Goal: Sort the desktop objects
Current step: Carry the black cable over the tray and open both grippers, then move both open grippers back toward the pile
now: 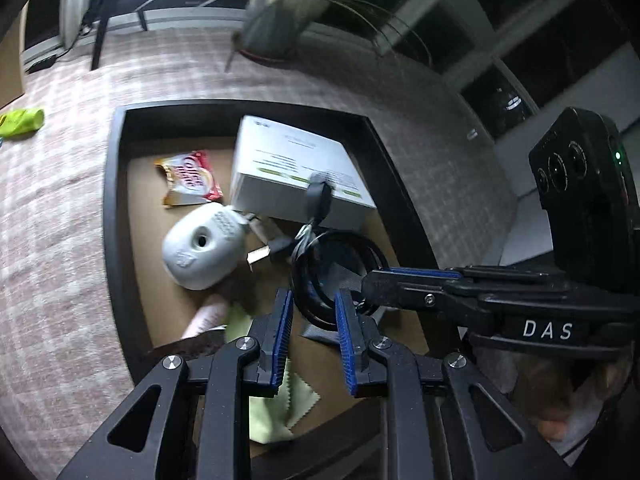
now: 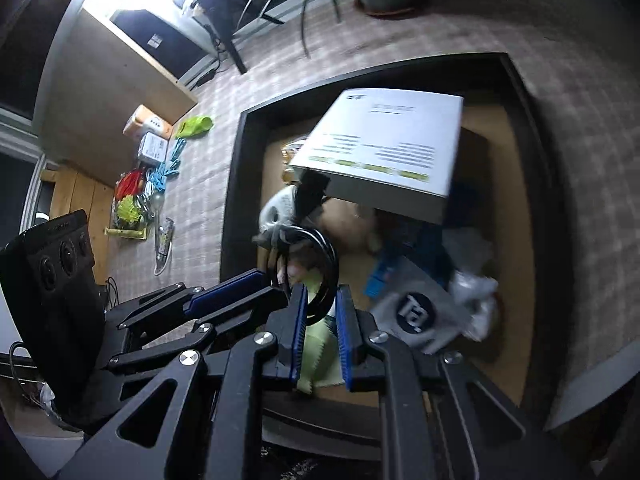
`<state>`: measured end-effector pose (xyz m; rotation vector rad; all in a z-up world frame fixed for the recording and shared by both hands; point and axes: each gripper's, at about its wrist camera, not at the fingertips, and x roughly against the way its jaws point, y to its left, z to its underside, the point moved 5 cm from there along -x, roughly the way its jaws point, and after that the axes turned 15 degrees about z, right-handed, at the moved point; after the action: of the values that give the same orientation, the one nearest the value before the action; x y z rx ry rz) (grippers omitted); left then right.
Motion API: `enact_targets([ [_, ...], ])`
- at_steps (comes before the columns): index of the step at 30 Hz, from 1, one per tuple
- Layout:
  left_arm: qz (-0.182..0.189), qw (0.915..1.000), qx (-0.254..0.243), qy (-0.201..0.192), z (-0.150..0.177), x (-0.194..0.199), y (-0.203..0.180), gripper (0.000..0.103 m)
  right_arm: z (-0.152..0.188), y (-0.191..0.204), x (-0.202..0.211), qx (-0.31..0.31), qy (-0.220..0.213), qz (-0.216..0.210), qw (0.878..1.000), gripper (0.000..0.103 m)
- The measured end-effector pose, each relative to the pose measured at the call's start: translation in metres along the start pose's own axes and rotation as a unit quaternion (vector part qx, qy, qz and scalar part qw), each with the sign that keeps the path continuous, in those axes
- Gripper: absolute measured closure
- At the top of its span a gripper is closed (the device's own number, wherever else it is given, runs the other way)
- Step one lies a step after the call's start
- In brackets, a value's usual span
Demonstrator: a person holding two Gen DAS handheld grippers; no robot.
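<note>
Both tools, the left tool (image 1: 311, 314) and right tool (image 2: 322, 309), pinch the coiled black cable (image 1: 340, 252), so the person should lower it evenly into the black tray (image 1: 116, 184).

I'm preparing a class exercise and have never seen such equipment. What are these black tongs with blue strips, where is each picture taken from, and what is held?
A person holds two hand-operated grippers; no robot. Each carries a camera looking along its fingers: one picture from the left gripper, one from the right gripper. Below lies a black tray with a white box, a white rounded gadget and a coffee sachet. Both grippers seem to pinch one black cable coil.
</note>
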<state>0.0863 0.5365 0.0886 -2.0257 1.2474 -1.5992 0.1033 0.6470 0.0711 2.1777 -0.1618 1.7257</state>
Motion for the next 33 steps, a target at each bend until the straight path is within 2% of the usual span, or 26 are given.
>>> enact_targets([
  [4,-0.008,0.9999,0.003,-0.006,-0.001,0.005,0.001,0.083,-0.003,-0.008,0.007,-0.013,-0.013,0.003,1.0,0.088],
  [8,-0.017,0.9994,0.018,-0.023,0.001,0.024,0.014,0.083,-0.004,0.003,0.008,-0.001,-0.016,0.001,1.0,0.088],
  [19,-0.062,0.9921,0.08,-0.073,0.012,0.08,0.074,0.083,-0.012,0.075,-0.006,0.076,-0.012,0.002,0.997,0.088],
  [28,-0.109,0.9775,0.135,-0.121,0.025,0.145,0.134,0.083,-0.029,0.154,-0.019,0.161,-0.017,0.003,0.987,0.088],
  [33,-0.14,0.965,0.164,-0.149,0.016,0.191,0.174,0.083,-0.054,0.201,-0.021,0.212,-0.038,0.017,0.976,0.088],
])
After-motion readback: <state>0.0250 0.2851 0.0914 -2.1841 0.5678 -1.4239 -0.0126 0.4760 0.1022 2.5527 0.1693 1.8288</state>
